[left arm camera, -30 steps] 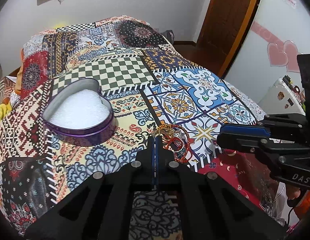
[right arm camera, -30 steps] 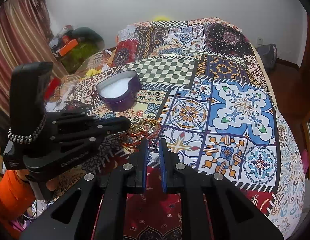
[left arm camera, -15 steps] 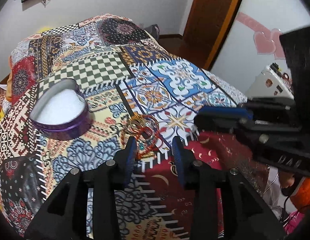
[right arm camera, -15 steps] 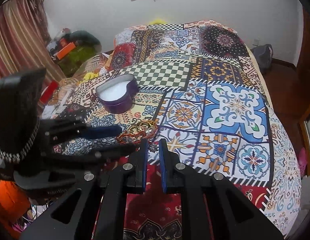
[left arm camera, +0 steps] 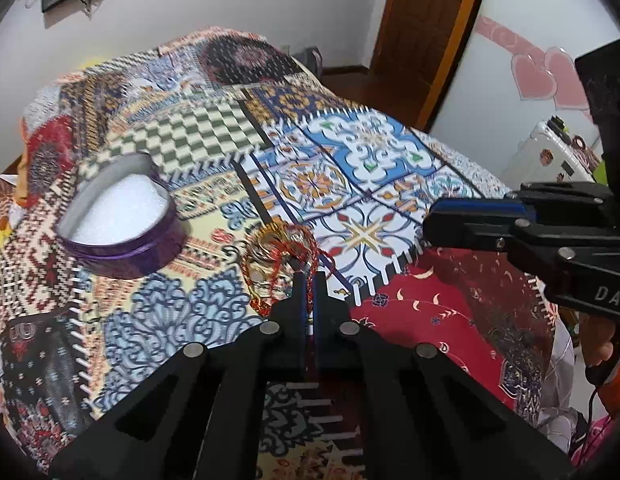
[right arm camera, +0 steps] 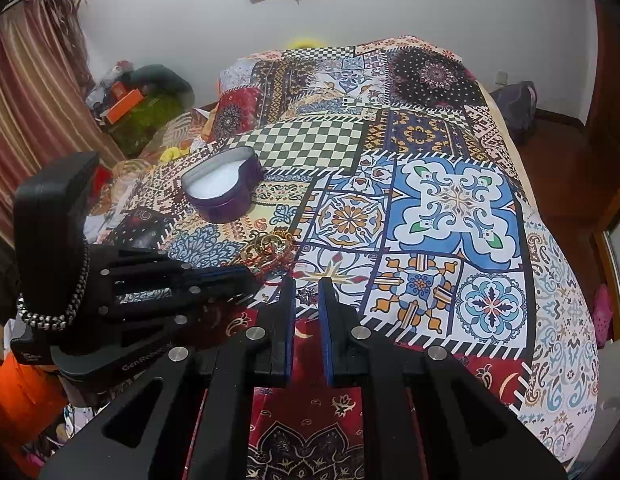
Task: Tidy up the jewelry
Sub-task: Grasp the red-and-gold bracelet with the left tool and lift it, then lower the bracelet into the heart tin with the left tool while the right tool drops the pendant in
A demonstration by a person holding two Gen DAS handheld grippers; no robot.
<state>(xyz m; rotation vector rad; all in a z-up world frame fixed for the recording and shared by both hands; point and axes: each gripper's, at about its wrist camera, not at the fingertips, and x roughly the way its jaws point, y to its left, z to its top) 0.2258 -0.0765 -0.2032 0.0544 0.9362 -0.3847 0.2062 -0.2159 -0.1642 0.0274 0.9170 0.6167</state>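
Left gripper (left arm camera: 309, 276) has just closed, pinching a red cord of the tangled heap of gold rings and red thread bracelets (left arm camera: 280, 250) on the patchwork bedspread (left arm camera: 390, 152) | right gripper (right arm camera: 308, 286) shut, empty | heap likely light, limp, snag-prone; strands indistinct | beyond, open purple heart-shaped tin (left arm camera: 122, 216).

Bed: we note a patchwork bedspread (right arm camera: 450, 200) at centre.
Walls: white.
Door (left arm camera: 422, 28): wooden, one o'clock.
Curtain (right arm camera: 34, 92): striped, ten o'clock.
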